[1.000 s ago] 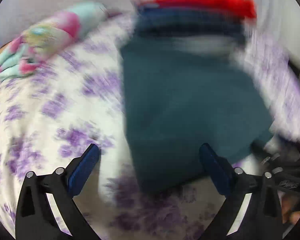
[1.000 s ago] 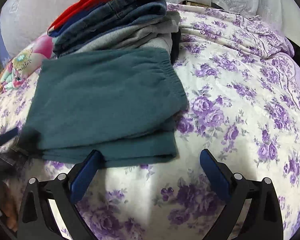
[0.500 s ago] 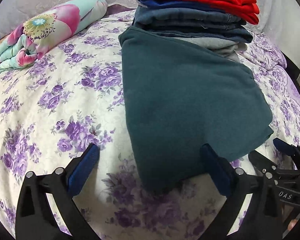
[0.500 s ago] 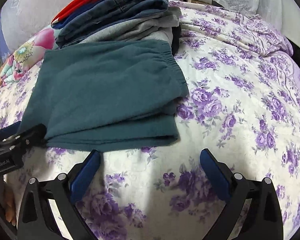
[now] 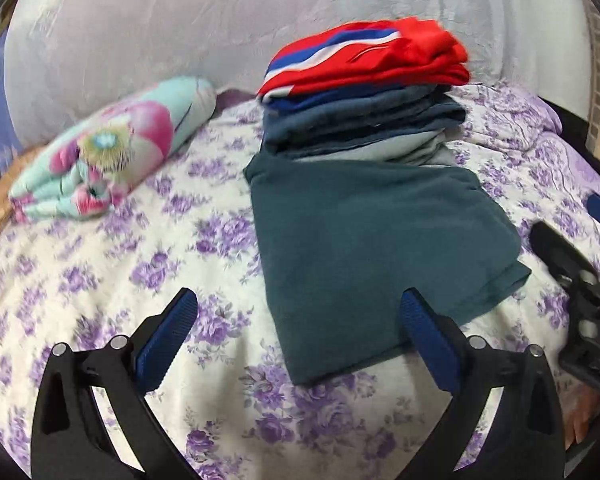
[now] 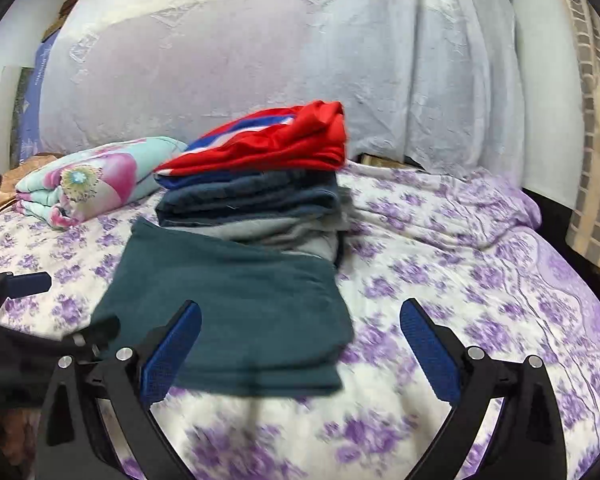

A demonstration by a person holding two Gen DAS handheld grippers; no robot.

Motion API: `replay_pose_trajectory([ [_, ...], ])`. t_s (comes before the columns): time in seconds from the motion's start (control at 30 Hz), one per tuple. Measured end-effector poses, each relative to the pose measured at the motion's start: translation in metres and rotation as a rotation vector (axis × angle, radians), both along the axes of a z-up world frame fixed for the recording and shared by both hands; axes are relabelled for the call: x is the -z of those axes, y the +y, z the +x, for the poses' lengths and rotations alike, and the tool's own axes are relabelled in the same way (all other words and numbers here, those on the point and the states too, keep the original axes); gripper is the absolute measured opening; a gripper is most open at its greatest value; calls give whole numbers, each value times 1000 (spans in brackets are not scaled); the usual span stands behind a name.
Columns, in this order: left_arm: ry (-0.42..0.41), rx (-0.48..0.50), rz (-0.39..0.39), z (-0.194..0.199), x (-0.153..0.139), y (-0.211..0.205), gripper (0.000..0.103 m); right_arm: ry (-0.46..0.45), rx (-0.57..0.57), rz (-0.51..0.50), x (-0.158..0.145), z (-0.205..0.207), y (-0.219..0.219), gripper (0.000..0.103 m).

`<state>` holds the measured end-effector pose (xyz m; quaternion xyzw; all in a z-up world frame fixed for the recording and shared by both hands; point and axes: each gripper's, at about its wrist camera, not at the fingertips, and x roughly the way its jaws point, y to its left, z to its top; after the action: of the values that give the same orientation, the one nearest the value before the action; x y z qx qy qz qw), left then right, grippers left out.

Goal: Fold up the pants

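The left gripper (image 5: 298, 330) has its jaws spread wide, and nothing is held between its blue pads (image 5: 168, 340). The right gripper (image 6: 300, 344) is likewise wide open and empty, with its blue pads (image 6: 430, 354) apart above the bedding.

The folded teal pants (image 5: 376, 248) lie flat on the purple floral bedsheet (image 5: 100, 264). In the left wrist view the pants sit ahead of the left gripper, offset toward its right finger; the near corner of the fabric lies between the two fingers, closer to the right one. In the right wrist view the pants (image 6: 236, 312) sit ahead and toward the left finger, whose tip overlaps the near edge of the fabric in the view. Whether either finger touches the cloth cannot be determined.

Directly beyond the pants, against their far edge, stands a stack of folded clothes (image 5: 364, 120): grey at the bottom, denim in the middle, and a red garment with blue and white stripes (image 6: 268, 140) on top.

Far ahead and left of the left gripper lies a folded floral quilt (image 5: 108, 156) in pink and turquoise. Behind the stack, a pale textured cover (image 6: 260, 60) hangs upright.

Each gripper appears at the edge of the other's view: the right one (image 5: 580, 280) at the right border, the left one (image 6: 16, 292) at the left border
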<state>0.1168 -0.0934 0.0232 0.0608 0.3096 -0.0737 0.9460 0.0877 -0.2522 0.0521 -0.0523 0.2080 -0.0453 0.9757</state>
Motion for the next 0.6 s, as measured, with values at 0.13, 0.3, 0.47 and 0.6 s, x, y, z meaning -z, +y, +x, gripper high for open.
replay_pose_trajectory([
  [0.13, 0, 3, 15, 0, -1, -3, 99, 77, -51, 69, 7, 17, -8, 100],
  [0.3, 23, 26, -15, 0, 0, -2, 99, 104, -74, 114, 12, 12, -9, 100],
  [0.47, 45, 27, -28, 3, 4, -1, 99, 126, -78, 145, 14, 9, -13, 100],
  [0.6, 63, 29, -46, 5, 5, 2, 99, 150, -74, 180, 17, 12, -19, 100],
])
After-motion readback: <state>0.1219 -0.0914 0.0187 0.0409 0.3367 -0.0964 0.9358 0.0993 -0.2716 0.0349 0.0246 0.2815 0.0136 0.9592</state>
